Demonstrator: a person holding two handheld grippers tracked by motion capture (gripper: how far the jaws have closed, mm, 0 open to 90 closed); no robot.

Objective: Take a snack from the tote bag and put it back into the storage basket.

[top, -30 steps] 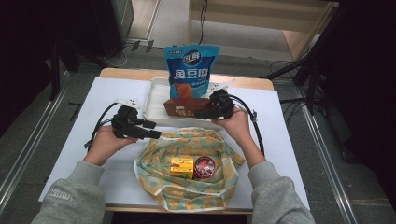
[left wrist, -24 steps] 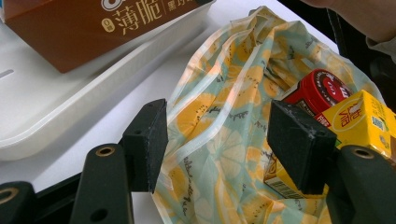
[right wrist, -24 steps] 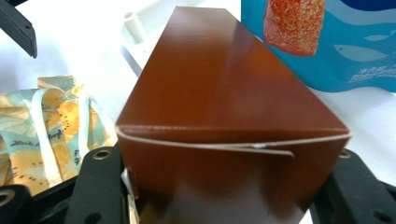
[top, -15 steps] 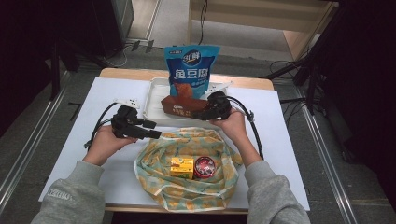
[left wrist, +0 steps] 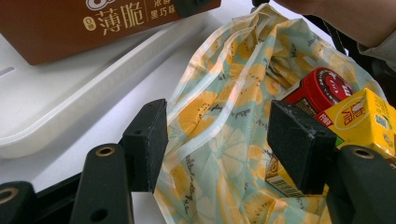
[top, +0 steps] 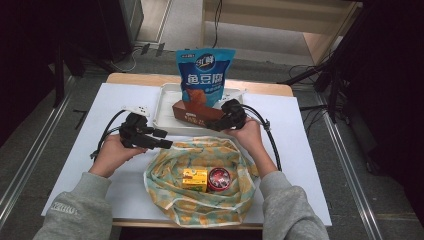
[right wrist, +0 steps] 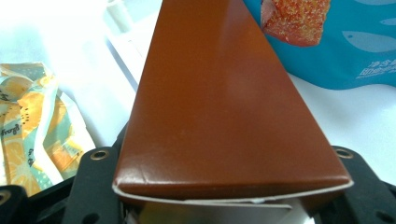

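My right gripper [top: 214, 121] is shut on the near end of a brown box [top: 194, 112], which sits tilted over the white tray [top: 164, 111]. The right gripper view has the brown box [right wrist: 229, 98] running away from between the jaws of that gripper [right wrist: 226, 198]. My left gripper [top: 167, 145] stands open at the left rim of a fruit-print cloth bag [top: 172, 200]. Seen from the left gripper [left wrist: 217, 135], the bag's cloth [left wrist: 219, 93] lies between the pads untouched. In the bag are a yellow carton [top: 194, 179] and a red-lidded can [top: 218, 178].
A blue snack pouch [top: 202, 75] stands upright at the tray's far side, just behind the box. Black cables trail from both grippers across the white table [top: 305, 150]. The bag lies at the near table edge, between the person's forearms.
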